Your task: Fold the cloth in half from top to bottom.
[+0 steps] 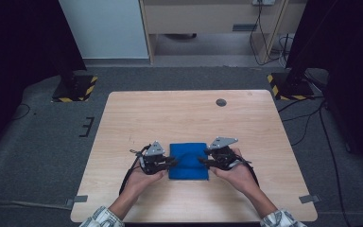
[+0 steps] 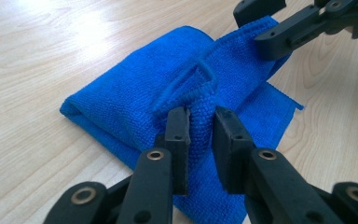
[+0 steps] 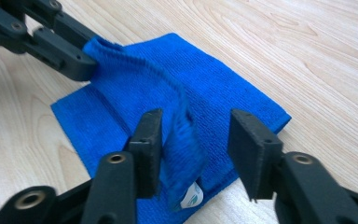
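Observation:
A folded blue cloth (image 1: 188,161) lies on the wooden table (image 1: 179,113) near its front edge, between my two grippers. In the left gripper view, my left gripper (image 2: 200,116) pinches a raised fold of the cloth (image 2: 135,93), which fills the narrow gap between the pads. My right gripper (image 3: 196,121) stands open over the cloth's other side. A loose hem with a white label (image 3: 192,196) hangs blurred beside one pad and is clear of the other. From above, the left gripper (image 1: 172,161) and right gripper (image 1: 202,161) face each other across the cloth.
A dark round hole (image 1: 221,102) sits in the tabletop at the back right. Two black stands on yellow-and-black striped bases (image 1: 75,87) (image 1: 288,85) flank the table's far corners. Grey tape tabs (image 1: 309,198) mark the front corners. Bare wood lies beyond the cloth.

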